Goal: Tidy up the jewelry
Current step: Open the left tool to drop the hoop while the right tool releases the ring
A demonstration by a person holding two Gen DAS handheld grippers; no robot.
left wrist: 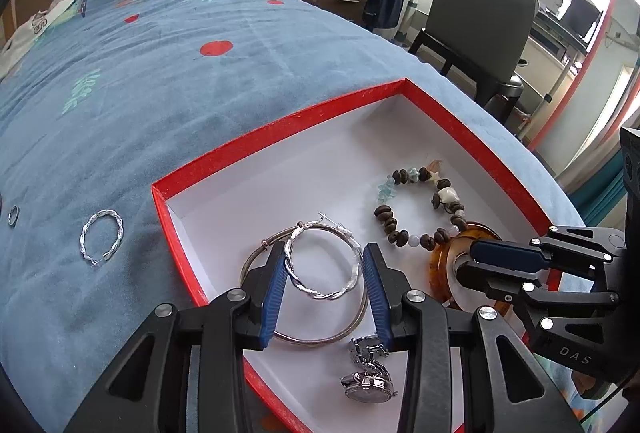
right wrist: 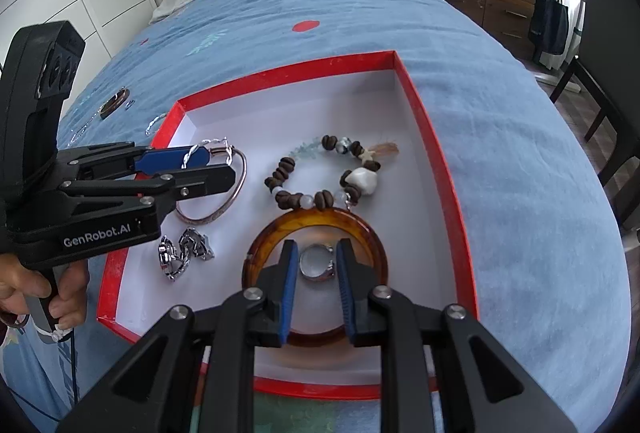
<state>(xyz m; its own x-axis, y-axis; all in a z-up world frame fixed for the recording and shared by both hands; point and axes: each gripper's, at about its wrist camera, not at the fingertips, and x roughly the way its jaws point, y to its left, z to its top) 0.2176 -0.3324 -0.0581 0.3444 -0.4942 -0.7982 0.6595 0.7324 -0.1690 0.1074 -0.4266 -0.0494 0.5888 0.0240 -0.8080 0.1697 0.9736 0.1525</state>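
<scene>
A red box (left wrist: 280,125) with a white floor lies on the blue bedspread; it also shows in the right wrist view (right wrist: 424,137). My left gripper (left wrist: 325,253) is open over the box, its fingers either side of a twisted silver hoop (left wrist: 320,265) lying on a plain bangle (left wrist: 304,337). My right gripper (right wrist: 317,247) is open above a silver ring (right wrist: 316,265) lying inside an amber bangle (right wrist: 320,221). A bead bracelet (right wrist: 316,173) and a watch (left wrist: 368,381) also lie in the box.
On the bedspread left of the box lie a second twisted hoop (left wrist: 102,239) and a small ring (left wrist: 13,215). A brown bangle (right wrist: 114,103) lies further left. A chair (left wrist: 484,17) and desk stand beyond the bed's right edge.
</scene>
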